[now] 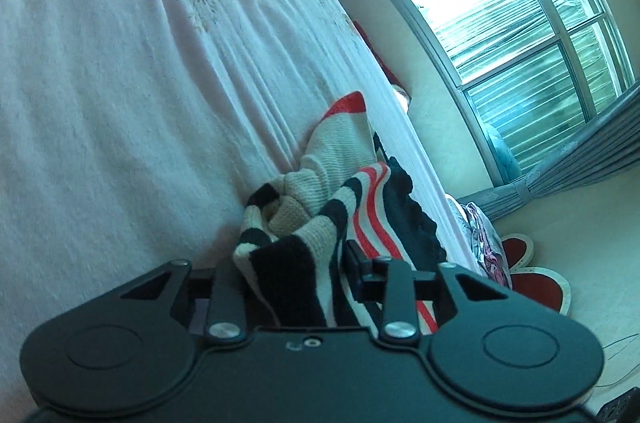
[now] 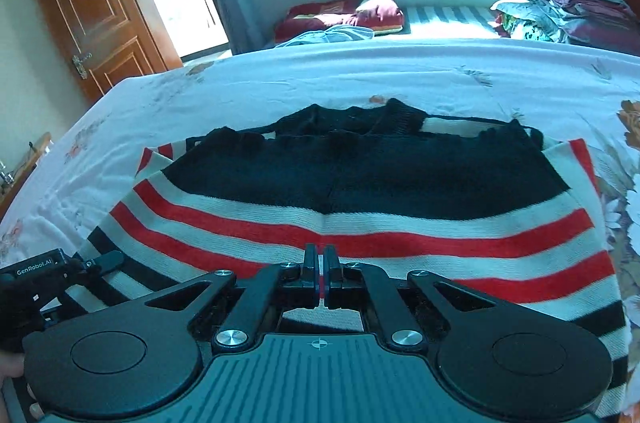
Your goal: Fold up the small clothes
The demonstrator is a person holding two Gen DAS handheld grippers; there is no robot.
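Observation:
A knit sweater (image 2: 360,183) with black, red and cream stripes lies spread flat on the white floral bedsheet (image 2: 280,83). My right gripper (image 2: 321,255) hovers over its near red stripes, jaws shut with nothing visible between them. My left gripper (image 2: 108,260) is at the sweater's near left corner. In the left wrist view the sweater (image 1: 344,151) is bunched up between the jaws of the left gripper (image 1: 296,259), which is shut on the fabric. One of its fingers (image 1: 354,263) shows, and the cloth hides the other.
Beyond the bed lies a second mattress with red pillows (image 2: 344,15) and a pile of folded bedding (image 2: 568,11). A wooden door (image 2: 96,15) stands at the left, a window (image 1: 520,23) with curtains behind. A red heart-shaped chair back (image 1: 532,287) is past the bed edge.

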